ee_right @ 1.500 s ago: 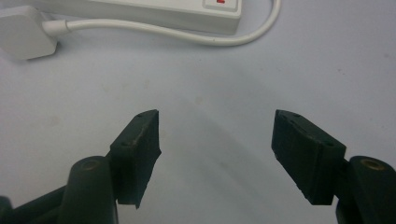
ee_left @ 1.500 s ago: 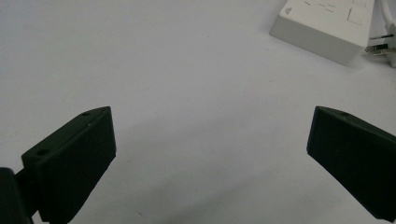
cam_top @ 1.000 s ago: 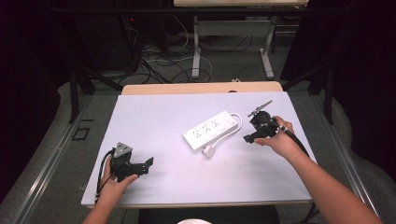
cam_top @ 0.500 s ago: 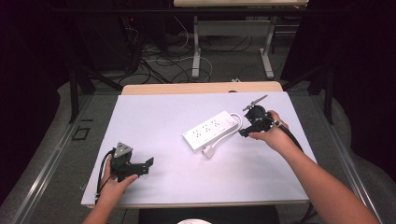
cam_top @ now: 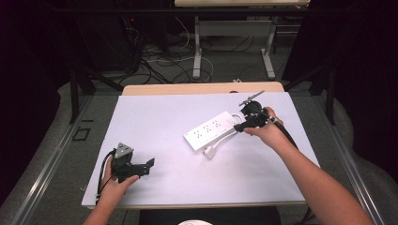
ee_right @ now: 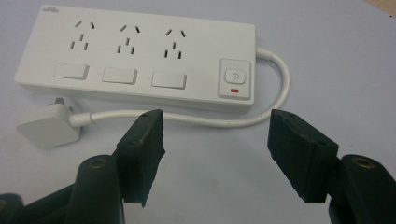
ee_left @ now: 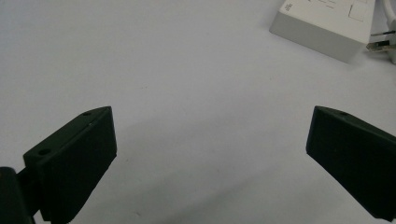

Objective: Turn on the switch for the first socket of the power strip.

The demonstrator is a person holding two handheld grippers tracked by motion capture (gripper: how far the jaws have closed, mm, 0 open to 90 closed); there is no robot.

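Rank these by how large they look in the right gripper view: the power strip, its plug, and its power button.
1. power strip, clearly the largest.
2. plug, much smaller; it also lies nearer the camera.
3. power button, smallest, though the raised switch panel around it comes close to the plug.

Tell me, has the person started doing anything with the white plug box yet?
Nothing looks done yet: the white power strip lies flat on the table, its cord looped beside it and its plug unplugged. In hand: the right gripper hovers open just before the cord. The left gripper rests open, far off. Grabbing anything is still left.
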